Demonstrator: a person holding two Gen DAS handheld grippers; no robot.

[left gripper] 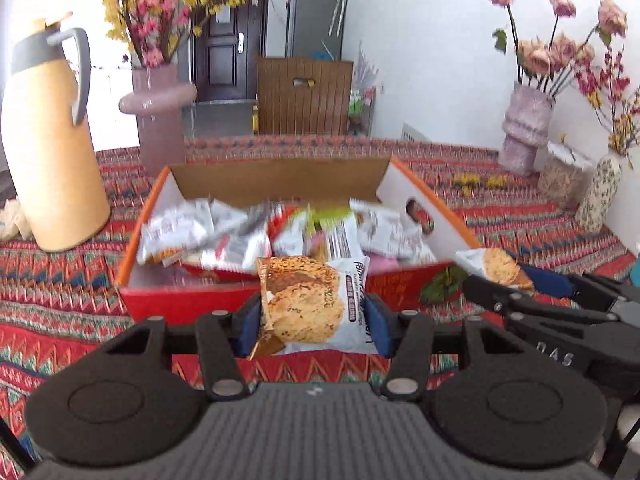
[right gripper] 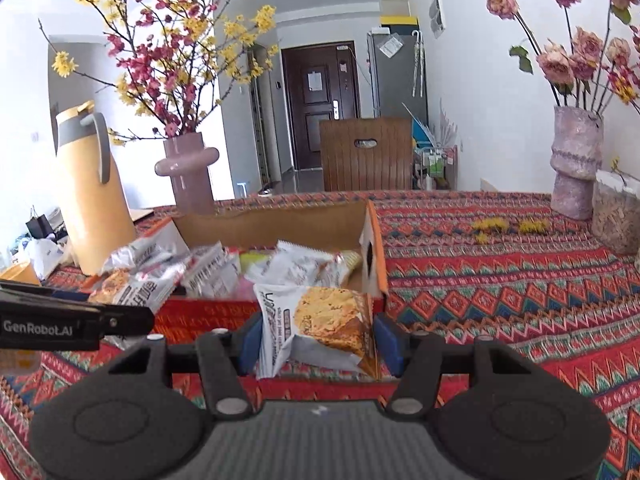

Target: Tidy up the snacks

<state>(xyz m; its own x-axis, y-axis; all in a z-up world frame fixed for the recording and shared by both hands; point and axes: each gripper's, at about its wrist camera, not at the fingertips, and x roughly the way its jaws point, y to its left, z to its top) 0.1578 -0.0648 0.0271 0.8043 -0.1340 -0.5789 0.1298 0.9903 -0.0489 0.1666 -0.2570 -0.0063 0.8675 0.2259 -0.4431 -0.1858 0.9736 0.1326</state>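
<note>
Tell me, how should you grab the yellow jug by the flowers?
By its grey handle, I think. The yellow jug stands upright and looks too wide for the fingers, while the handle is a thin loop sticking out towards the pink vase. Come in level from that side and pinch it.

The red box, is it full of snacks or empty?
Fairly full. The red box is open on top, and many snack packets are piled inside it, covering its floor; some poke above the front wall.

Two cookie packets (left gripper: 308,304) (right gripper: 320,328) before snack-filled red box (left gripper: 192,300).
</note>
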